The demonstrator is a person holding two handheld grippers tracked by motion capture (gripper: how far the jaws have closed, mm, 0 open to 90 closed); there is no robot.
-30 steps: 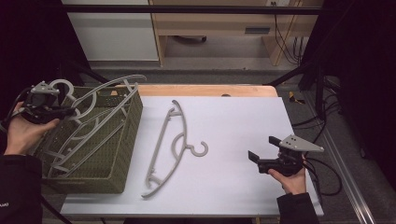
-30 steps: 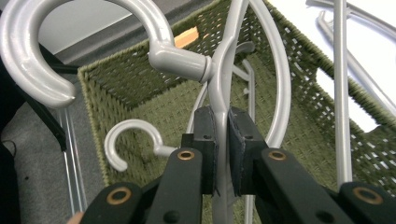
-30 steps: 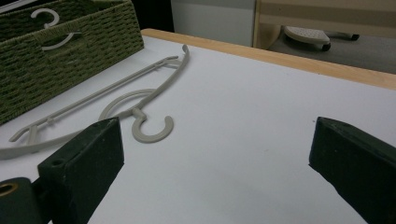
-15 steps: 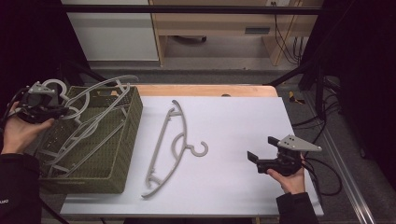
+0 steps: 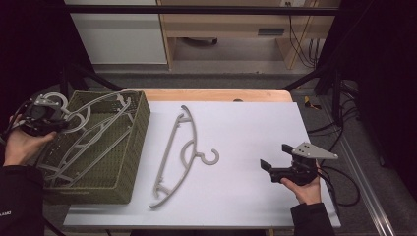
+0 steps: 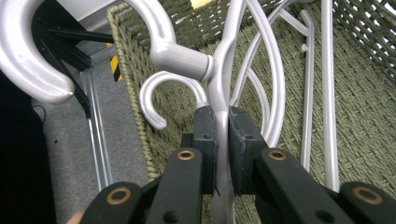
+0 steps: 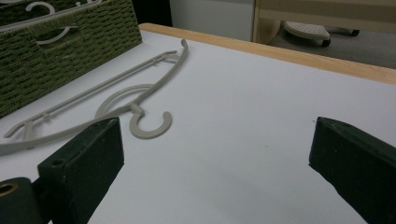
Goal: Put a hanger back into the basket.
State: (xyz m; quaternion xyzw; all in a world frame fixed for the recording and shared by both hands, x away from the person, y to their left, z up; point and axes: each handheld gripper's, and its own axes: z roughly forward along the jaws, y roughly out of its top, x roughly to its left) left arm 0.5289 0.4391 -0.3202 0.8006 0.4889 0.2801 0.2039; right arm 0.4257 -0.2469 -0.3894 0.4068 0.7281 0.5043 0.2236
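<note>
Two hand-held grippers: my left hand-held gripper (image 6: 222, 140) clamps a grey hanger (image 6: 224, 79) over the woven basket (image 5: 129, 147); my right hand-held gripper (image 5: 275, 164) gapes empty, right of the basket, near another hanger (image 5: 179, 152) flat on the worktop (image 5: 246, 128).

- A white-topped table (image 5: 246, 123) with a light wooden far edge carries everything.
- A green woven rectangular basket (image 5: 125, 162) sits at its left.
- A grey plastic clothes hanger (image 5: 172, 147) lies flat mid-table, beside the basket.

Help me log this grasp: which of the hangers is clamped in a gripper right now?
The pale grey hanger over the green basket, pinched just below its hook by the left gripper. The beige hanger lies free on the table, untouched.
</note>
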